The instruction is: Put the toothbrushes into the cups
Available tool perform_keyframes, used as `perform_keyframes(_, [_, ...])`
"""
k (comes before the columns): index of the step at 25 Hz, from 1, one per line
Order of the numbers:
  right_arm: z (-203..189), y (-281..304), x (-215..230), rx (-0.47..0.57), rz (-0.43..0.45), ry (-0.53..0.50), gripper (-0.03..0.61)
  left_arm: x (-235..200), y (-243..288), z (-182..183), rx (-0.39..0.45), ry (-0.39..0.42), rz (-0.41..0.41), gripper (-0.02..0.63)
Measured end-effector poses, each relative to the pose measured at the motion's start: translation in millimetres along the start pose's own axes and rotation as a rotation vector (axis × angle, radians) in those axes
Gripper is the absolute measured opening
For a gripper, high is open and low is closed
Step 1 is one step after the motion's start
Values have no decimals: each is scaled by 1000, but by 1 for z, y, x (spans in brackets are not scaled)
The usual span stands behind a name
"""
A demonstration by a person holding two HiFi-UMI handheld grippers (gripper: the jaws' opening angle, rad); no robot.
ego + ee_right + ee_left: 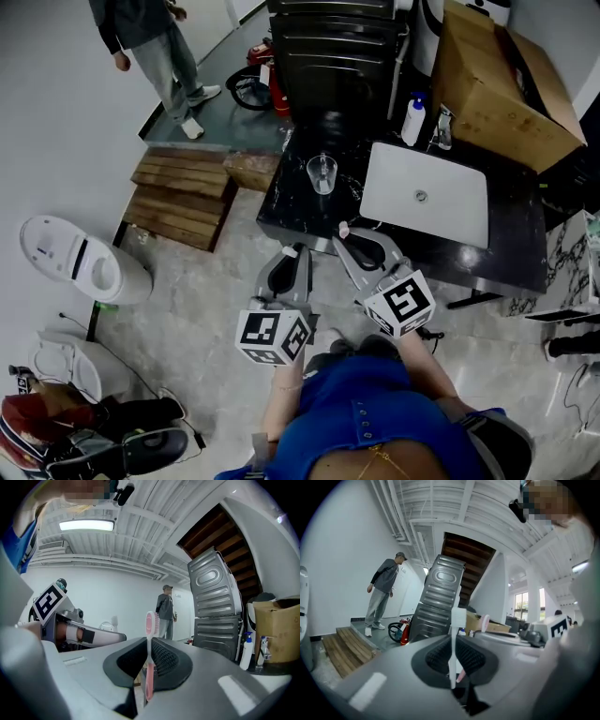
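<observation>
A clear glass cup stands on the black counter, to the left of the white sink. My left gripper is shut on a white toothbrush, which stands upright between its jaws with the bristle head on top. My right gripper is shut on a pink toothbrush, also upright. Both grippers are level at the counter's front edge, short of the cup. In the left gripper view, the pink toothbrush head shows to the right.
A white bottle and a spray bottle stand behind the sink, beside a cardboard box. A dark metal appliance rises behind the counter. Wooden steps, a standing person and toilets are at the left.
</observation>
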State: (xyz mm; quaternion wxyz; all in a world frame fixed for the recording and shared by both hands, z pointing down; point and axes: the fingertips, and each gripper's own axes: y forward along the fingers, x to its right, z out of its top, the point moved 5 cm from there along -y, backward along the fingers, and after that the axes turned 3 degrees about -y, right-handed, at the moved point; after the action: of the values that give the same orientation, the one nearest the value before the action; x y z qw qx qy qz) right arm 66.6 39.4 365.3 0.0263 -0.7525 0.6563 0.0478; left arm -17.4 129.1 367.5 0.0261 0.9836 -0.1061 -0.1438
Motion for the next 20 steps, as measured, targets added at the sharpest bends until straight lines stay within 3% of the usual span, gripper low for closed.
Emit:
perform_keyframes(10, [-12, 29, 30, -23, -30, 40, 28, -28, 36, -2, -37, -19, 4, 18])
perform_keyframes(20, [-4, 83, 112, 13, -19, 53, 28, -45, 131, 34, -32, 21, -3, 18])
